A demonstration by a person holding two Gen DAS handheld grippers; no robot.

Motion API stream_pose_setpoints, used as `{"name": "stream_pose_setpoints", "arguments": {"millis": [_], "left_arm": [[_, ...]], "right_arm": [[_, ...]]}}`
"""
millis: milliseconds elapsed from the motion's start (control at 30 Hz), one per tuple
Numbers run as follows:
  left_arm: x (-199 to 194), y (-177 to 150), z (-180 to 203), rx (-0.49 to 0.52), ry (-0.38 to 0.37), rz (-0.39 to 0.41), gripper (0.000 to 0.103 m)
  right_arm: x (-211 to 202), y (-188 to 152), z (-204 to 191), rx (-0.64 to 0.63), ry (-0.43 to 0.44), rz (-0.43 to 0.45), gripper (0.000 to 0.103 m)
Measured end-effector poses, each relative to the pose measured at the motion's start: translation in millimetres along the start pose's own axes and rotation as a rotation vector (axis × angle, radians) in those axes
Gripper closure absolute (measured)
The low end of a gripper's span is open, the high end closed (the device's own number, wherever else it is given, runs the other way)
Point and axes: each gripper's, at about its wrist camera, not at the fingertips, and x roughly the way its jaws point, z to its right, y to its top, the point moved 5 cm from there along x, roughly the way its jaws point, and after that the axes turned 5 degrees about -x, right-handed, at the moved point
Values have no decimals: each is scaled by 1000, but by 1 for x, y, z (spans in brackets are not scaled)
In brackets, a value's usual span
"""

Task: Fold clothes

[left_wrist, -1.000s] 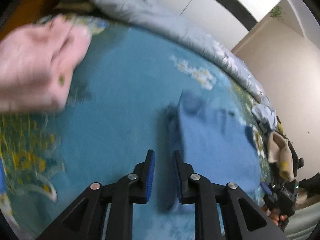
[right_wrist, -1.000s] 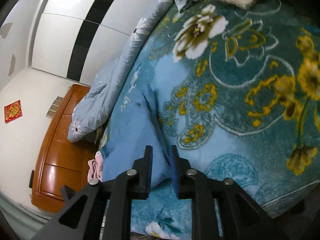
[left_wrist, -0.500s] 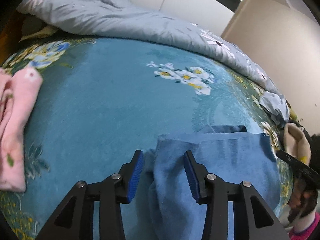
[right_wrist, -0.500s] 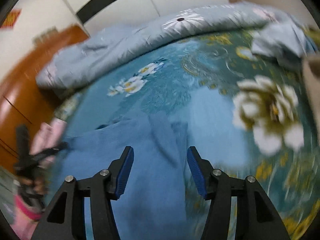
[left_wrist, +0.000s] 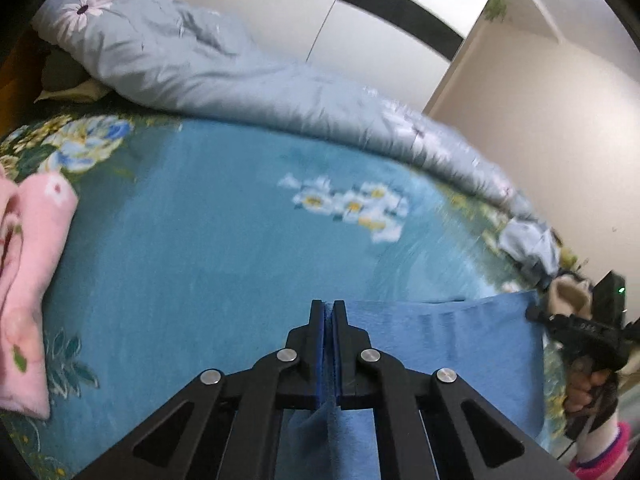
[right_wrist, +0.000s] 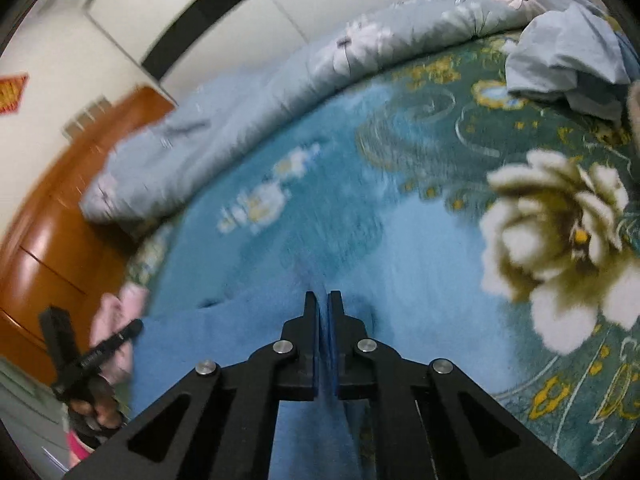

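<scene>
Both grippers, left (left_wrist: 328, 308) and right (right_wrist: 323, 298), pinch the blue garment (left_wrist: 460, 340)

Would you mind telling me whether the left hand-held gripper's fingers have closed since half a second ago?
Yes. The left hand-held gripper has shut on the blue garment; earlier its fingers stood apart.

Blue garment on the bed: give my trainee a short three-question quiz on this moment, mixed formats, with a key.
1. True or false: both grippers are shut on the blue garment.
2. Multiple choice: the folded pink garment in the left wrist view lies A) on the floral blanket, B) on the grey-blue quilt, C) in the left gripper.
3. Fill in: the crumpled light blue cloth lies at the far ____ of the right wrist view.

Key: 1 true, the right gripper pinches it too; 2 A; 3 right.
</scene>
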Motion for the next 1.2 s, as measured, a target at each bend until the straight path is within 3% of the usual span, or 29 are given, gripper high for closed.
{"name": "stream_pose_setpoints", "arguments": {"millis": [67,167,300,467,533,600,667,733,800,933,1067,1200], "left_arm": [[1,4,0,-8,-2,8,99],[25,-2,-12,-40,41,-57,99],[49,-14,-29,-109,56,-149,99],[32,-15,-39,-172,28,-121,96],[12,-14,-44,-189,52,-84,87],[-9,-17,-44,-192,88,-46,70],[-25,-22,-34,-192,68,-30,66],[-37,-31,-8,-154,16,-33,60],[-44,-44,24,-99,-39,-42,47],[-34,-85,90,46,-126,-160,45],[-20,-126,123,179,-78,-229,44],[-4,-156,127,198,-40,-304,45]], "right_arm": [[6,-1,4,-2,-30,-15,99],[23,-11,14,7,-83,-73,99],[34,-19,32,75,-85,-118,99],[19,-17,38,110,-73,-83,97],[3,-23,39,107,-66,-57,91],[-15,-37,42,108,-52,-39,70],[-31,-56,49,147,-39,-28,59],[-42,-71,51,198,-13,-15,53],[-51,-86,52,249,16,-1,48],[-62,-113,43,278,50,-11,40],[-75,-140,37,305,75,-20,40],[-88,-160,39,362,120,-11,40]]}}
